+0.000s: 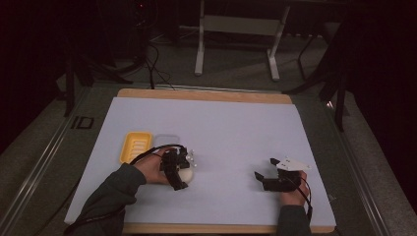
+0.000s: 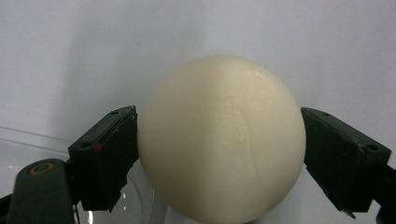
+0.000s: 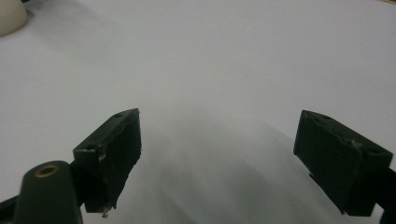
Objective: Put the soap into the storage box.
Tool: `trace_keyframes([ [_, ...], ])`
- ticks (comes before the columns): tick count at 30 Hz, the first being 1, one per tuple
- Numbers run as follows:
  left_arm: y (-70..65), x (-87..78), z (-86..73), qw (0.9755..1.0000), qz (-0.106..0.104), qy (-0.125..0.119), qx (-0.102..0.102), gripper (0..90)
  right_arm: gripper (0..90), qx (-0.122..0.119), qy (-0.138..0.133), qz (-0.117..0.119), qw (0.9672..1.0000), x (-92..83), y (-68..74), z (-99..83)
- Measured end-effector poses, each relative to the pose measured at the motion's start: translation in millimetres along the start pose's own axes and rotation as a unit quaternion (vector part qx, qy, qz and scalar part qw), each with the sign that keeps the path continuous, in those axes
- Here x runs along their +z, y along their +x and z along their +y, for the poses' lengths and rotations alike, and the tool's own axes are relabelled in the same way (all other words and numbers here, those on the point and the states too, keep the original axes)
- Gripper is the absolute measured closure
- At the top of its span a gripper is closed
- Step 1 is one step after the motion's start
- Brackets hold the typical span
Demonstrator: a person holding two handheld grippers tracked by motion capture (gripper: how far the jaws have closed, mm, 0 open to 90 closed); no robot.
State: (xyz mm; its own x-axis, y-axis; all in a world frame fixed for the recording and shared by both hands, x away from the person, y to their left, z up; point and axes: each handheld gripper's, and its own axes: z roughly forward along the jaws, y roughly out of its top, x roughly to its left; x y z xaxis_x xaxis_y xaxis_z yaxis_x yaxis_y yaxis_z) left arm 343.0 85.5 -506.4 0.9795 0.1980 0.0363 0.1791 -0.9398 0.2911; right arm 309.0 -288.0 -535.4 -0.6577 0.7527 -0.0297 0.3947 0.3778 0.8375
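Observation:
A cream ball-shaped lump [image 2: 219, 140], smooth like soap, sits between the jaws of my left gripper [image 2: 218, 154], which press on both of its sides. In the high view the left gripper [image 1: 178, 169] holds this cream lump [image 1: 187, 176] low over the white sheet, left of centre. A yellow ribbed dish [image 1: 136, 146] lies just behind it, beside a clear lid [image 1: 166, 140]. My right gripper [image 1: 264, 167] rests at the front right, open with nothing between its jaws. The right gripper view has the same gripper [image 3: 219, 140] over bare sheet, with the cream lump [image 3: 9, 16] at its top left corner.
The white sheet [image 1: 221, 128] covers a wooden board [image 1: 206, 95] on a grey surface. A clear curved plastic edge [image 2: 28, 144] lies under the left jaw. White table legs [image 1: 199, 54] stand on the floor beyond the board.

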Motion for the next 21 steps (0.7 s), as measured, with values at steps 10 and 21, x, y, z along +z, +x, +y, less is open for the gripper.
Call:
trace_keyframes([
  [10, 2.6, 2.8, 6.8, 0.9994, -0.006, 0.031, 0.012, 16.5, 15.0, 0.0, 0.0, 0.0, 1.0, 0.0, 0.0, 0.0],
  [21, 3.4, 2.6, 11.0, 0.9985, -0.018, 0.05, 0.011, 21.6, 15.0, -0.001, 0.0, 0.0, 1.0, 0.1, 0.0, 0.0],
])
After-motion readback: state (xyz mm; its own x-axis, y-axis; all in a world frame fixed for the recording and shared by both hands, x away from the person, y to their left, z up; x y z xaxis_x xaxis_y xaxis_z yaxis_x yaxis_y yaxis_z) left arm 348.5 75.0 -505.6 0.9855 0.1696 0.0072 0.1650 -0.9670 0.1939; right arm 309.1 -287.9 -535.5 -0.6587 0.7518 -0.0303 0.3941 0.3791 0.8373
